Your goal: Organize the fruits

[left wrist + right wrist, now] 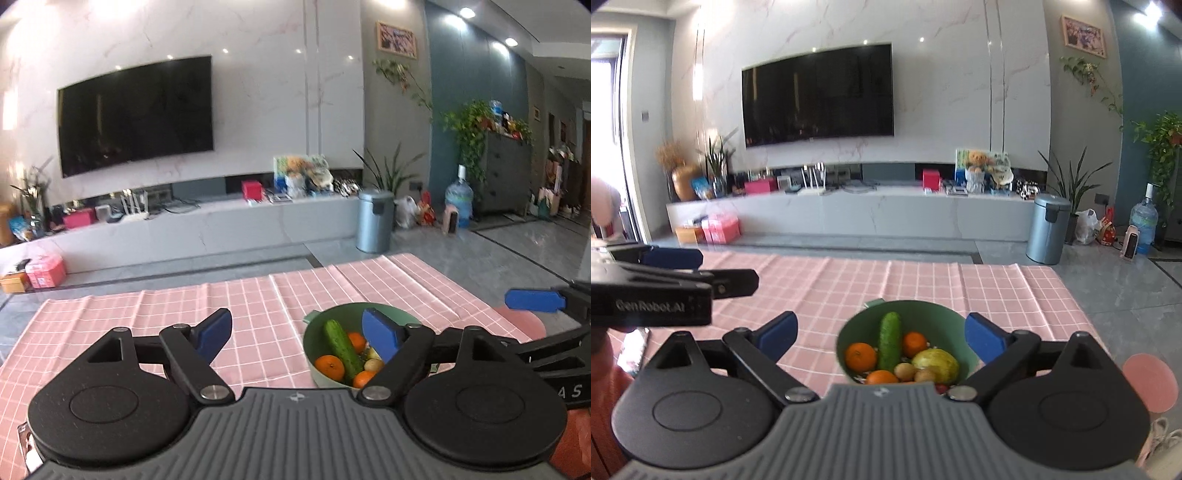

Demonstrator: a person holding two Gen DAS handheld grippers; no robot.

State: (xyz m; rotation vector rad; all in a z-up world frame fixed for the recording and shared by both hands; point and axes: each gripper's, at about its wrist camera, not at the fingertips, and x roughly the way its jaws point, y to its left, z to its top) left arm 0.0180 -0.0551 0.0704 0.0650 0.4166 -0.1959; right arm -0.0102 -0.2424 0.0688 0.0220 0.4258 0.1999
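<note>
Your left gripper (297, 338) and right gripper (881, 338) both hang spread wide with nothing between the jaws. Just beyond them the green bowl (923, 310) sits on the pink cloth (849, 280), holding a cucumber (889, 339), oranges (860, 356) and a yellow-green fruit (938, 363). You look to be between picks; next, drop one gripper onto a single fruit.

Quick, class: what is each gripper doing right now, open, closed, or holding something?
Left gripper: open, holding nothing.
Right gripper: open, holding nothing.
</note>
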